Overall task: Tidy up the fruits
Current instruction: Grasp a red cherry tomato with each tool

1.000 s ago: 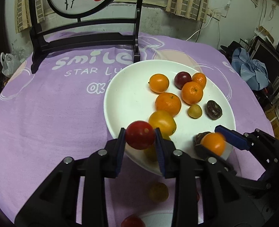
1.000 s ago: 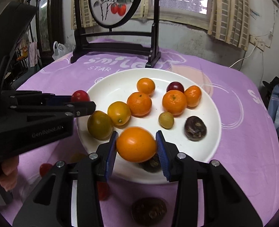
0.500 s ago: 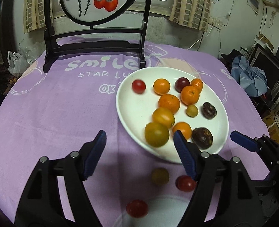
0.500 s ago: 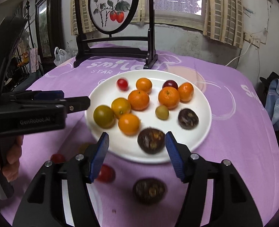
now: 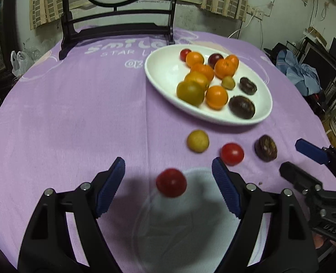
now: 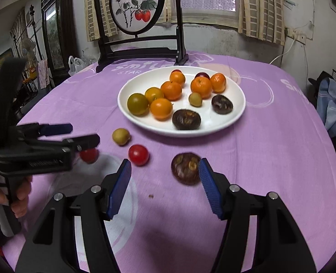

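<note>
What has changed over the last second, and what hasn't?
Both grippers let go and pulled back from the white plate. The left gripper dropped its red tomato at the far rim, its jaws just opening; the right gripper left its orange there. Loose fruits stayed on the purple cloth.
</note>
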A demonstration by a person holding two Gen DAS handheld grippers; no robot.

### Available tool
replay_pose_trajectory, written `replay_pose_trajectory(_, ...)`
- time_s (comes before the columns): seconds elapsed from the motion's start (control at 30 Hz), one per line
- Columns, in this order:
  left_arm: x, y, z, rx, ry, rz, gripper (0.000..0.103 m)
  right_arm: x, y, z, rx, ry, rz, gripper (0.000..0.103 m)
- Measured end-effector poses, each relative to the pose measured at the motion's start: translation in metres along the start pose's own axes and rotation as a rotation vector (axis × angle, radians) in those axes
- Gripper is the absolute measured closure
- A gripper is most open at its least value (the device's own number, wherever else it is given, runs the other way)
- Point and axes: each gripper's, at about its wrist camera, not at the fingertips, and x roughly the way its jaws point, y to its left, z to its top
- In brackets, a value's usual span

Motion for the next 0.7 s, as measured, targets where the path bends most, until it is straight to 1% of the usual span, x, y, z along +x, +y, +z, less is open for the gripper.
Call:
replay_pose_trajectory(0.17, 0.003, 0.004, -0.010, -0.022, 0.012, -0.012, 0.023, -0.002, 0.003, -0.008, -0.004, 0.012, 0.016, 0.041)
replay_pose_trajectory(0.27, 0.006, 0.002, -0.013, -0.006, 0.015, -0.011, 0.024, -0.002, 0.004, -0.009, -0.005, 0.015, 0.024, 0.041)
replay_pose_trajectory(0.33, 0.009, 0.000, -0.015, 0.007, 0.027, -0.018, 0.036, -0.002, 0.004, -0.009, -0.001, 0.015, 0.029, 0.041)
replay_pose_trajectory(0.37, 0.011, 0.000, -0.016, 0.009, 0.040, -0.031, 0.052, -0.001, 0.004, -0.009, -0.001, 0.016, 0.032, 0.041)
replay_pose_trajectory(0.4, 0.014, 0.000, -0.017, 0.012, 0.052, -0.041, 0.073, -0.001, 0.005, -0.009, -0.003, 0.018, 0.035, 0.041)
replay_pose_trajectory(0.43, 0.016, -0.001, -0.018, 0.017, 0.064, -0.043, 0.072, -0.002, 0.006, -0.010, -0.004, 0.019, 0.036, 0.041)
replay_pose_trajectory(0.47, 0.015, -0.003, -0.019, 0.040, 0.048, -0.028, 0.072, -0.001, 0.007, -0.010, -0.008, 0.022, 0.038, 0.041)
replay_pose_trajectory(0.57, 0.013, -0.005, -0.021, 0.070, 0.045, -0.016, 0.073, 0.000, 0.015, -0.010, -0.027, 0.038, 0.049, 0.041)
replay_pose_trajectory(0.7, 0.003, -0.002, -0.020, 0.069, 0.026, -0.033, 0.073, 0.010, 0.032, -0.008, -0.093, 0.076, 0.037, 0.041)
